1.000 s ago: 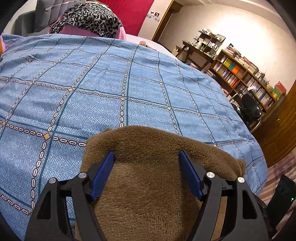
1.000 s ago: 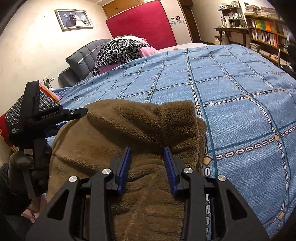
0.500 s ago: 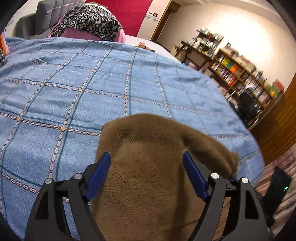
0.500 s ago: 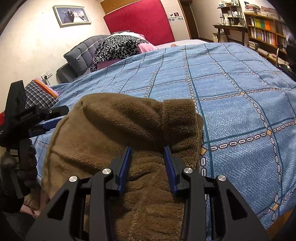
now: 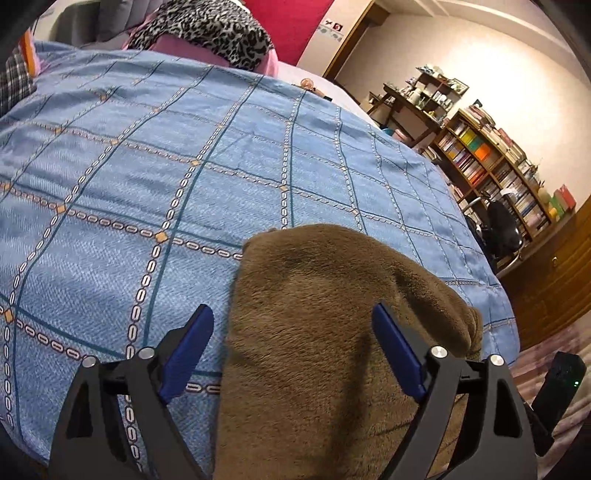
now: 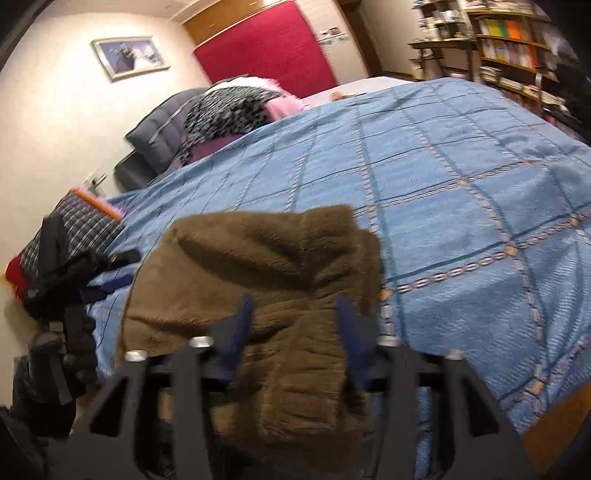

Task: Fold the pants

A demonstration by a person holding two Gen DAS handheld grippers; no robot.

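The brown fleece pants [image 5: 325, 332] lie bunched at the near edge of the bed on the blue checked bedspread [image 5: 184, 155]. My left gripper [image 5: 295, 343] is open; its blue pads stand wide apart over the pants' left edge and grip nothing. In the right wrist view the pants [image 6: 266, 273] hang over the bed edge. My right gripper [image 6: 295, 325] has its pads partly closed around a ridge of the fleece; the view is blurred, so the hold is unclear. The left gripper [image 6: 92, 280] shows at the far left, beside the pants.
Leopard-print and pink bedding [image 5: 207, 29] is piled at the headboard. A plaid pillow [image 6: 74, 225] lies at the bed's left side. Bookshelves [image 5: 498, 166] and an office chair [image 5: 502, 229] stand to the right. A black device [image 5: 557, 384] sits on the floor.
The left gripper has slid left, so its left pad is now over the bedspread. The right view has pulled back and tilted, and the pants hang further off the edge.
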